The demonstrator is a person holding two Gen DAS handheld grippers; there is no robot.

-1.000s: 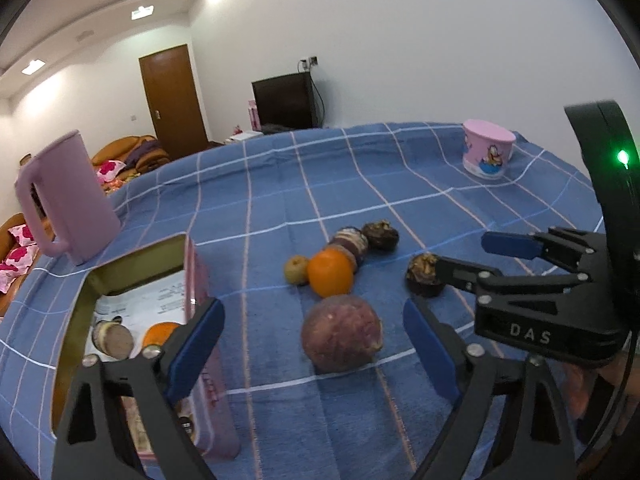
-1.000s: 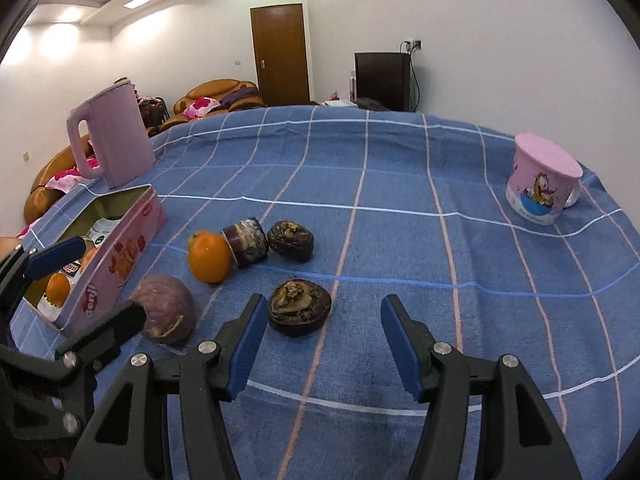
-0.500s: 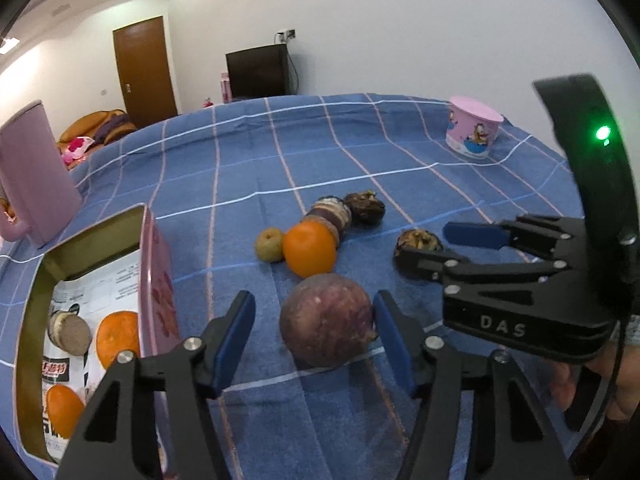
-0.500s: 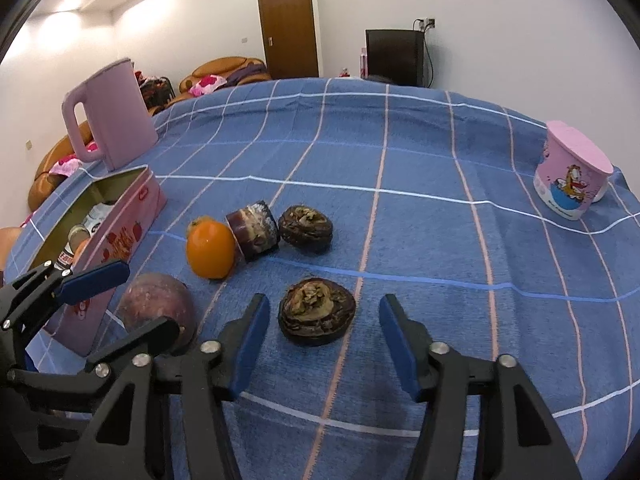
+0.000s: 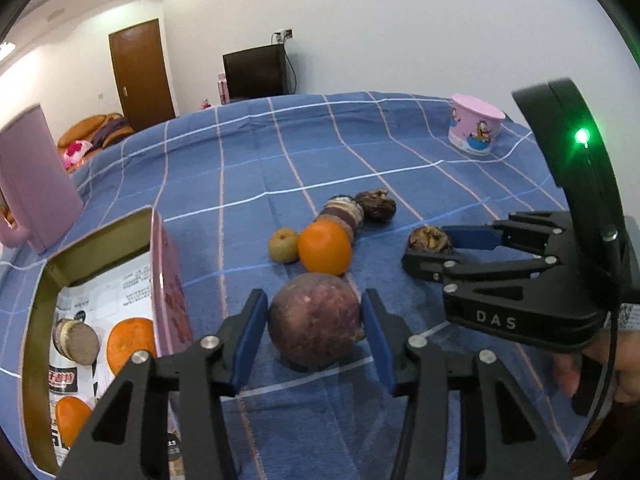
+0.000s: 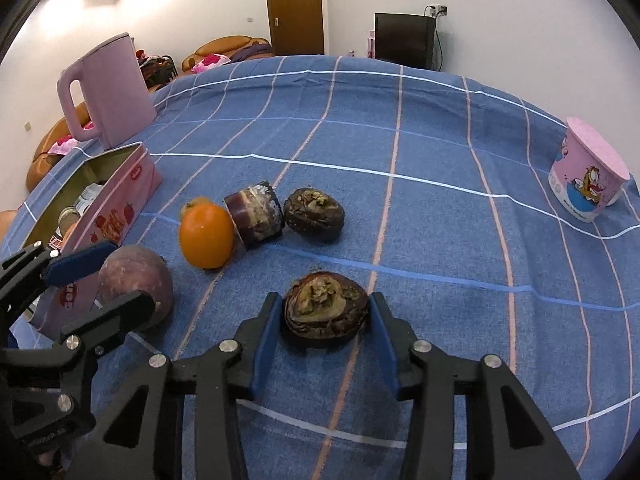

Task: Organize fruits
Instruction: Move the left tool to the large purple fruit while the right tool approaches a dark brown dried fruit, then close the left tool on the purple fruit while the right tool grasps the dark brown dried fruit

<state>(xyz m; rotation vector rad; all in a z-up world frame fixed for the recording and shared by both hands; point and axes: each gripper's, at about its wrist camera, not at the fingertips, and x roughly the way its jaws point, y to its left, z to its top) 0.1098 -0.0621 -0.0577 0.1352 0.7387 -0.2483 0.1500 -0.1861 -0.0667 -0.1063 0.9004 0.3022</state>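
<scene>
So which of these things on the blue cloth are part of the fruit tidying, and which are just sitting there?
Part of the job: purple fruit, orange, dark mangosteen, small pear, pink tin.

Just lying about: pink kettle, cartoon cup, television.

- The tablecloth (image 6: 440, 152) is blue, crossed by a grid of white and pale pink lines.
- The round fruit (image 5: 314, 320) is dull purple with brownish mottling.
- The orange (image 5: 325, 247) is bright orange; two more of the same colour lie in the tin (image 5: 162, 264).
- The tin has pink outer walls with red fruit prints and a gold inside (white printed paper lines its floor).
- The halved fruit (image 6: 326, 305) has a dark brown rind and a tan, crumbly middle.
- The cup (image 6: 586, 176) is pink with a cartoon on a blue and white band.
- The kettle (image 6: 106, 92) is plain pale pink.
- Both grippers are black with blue pads (image 6: 264, 344).
</scene>
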